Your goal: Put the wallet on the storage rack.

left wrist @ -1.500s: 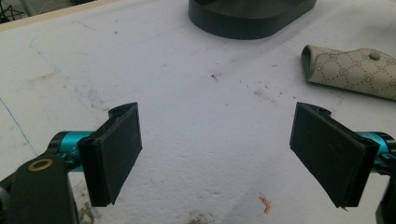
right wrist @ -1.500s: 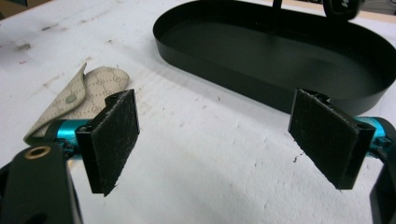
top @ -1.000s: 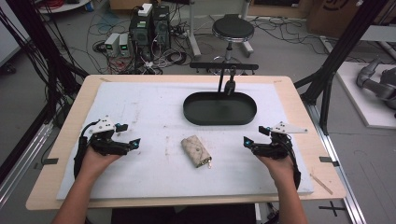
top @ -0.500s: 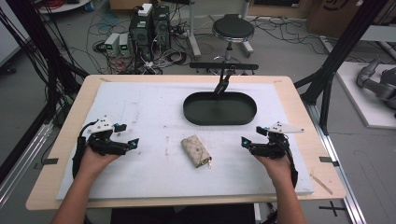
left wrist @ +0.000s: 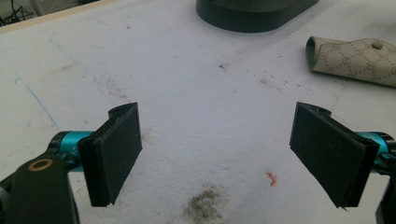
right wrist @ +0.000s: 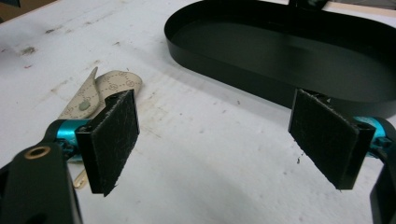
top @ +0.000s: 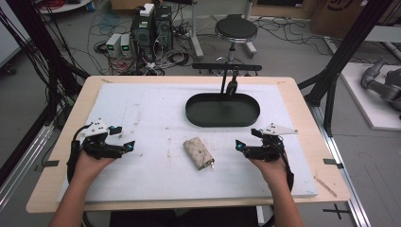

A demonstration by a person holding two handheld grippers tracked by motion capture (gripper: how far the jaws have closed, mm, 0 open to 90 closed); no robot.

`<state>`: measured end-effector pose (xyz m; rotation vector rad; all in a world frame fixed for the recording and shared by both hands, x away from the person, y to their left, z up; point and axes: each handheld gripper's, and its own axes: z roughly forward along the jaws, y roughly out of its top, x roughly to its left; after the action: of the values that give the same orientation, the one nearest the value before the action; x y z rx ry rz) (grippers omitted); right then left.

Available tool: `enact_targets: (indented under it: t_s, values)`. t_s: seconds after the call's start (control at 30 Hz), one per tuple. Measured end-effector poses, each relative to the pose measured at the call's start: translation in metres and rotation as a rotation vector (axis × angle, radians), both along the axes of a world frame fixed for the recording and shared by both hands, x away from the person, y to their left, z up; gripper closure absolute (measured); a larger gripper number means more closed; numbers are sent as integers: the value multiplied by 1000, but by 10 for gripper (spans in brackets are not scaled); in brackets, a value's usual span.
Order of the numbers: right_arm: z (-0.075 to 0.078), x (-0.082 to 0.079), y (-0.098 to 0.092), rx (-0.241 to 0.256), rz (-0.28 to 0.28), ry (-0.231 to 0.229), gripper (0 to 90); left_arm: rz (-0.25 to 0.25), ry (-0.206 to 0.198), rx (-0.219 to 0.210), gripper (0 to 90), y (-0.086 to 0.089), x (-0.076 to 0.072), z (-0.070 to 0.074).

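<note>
On the white mat (top: pixel 156 113) that covers the tabletop (top: pixel 56 156), the left claw (top: pixel 124 137) rests at the left side, held in the person's left hand (top: pixel 92 161) with the forearm coming in from the bottom edge. Its jaws stand wide apart and hold nothing; in the left gripper view the left claw (left wrist: pixel 219 158) frames bare, smudged mat with a small orange fleck (left wrist: pixel 271 177).

Near the middle lies a small beige pouch (top: pixel 198 152) with a repeating printed pattern and a snap button on its flap (something metallic pokes out at its near end, too small to make out). In the left gripper view the pouch (left wrist: pixel 355 60) is cut off by the right edge; in the right gripper view the pouch (right wrist: pixel 100 91) is partly hidden behind a jaw.

Behind it sits an empty black oval tray (top: pixel 222 109), well apart from the pouch.

At the right, the right claw (top: pixel 246 142), in the right hand (top: pixel 269 165), points leftward, jaws equally wide and empty.
</note>
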<state>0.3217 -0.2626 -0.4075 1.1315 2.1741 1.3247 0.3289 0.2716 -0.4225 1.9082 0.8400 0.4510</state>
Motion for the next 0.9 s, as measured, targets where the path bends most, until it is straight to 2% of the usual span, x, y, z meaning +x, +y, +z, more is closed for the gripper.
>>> enact_targets:
  t_s: [0.3, 0.9]
  values:
    - [-3, 2, 35, -37, 34, 36, 167, 18, -3, -9, 167, 10, -3, 0]
    - [-22, -2, 109, -104, 140, 130, 166, 19, -7, -6, 167, 11, -5, 1]
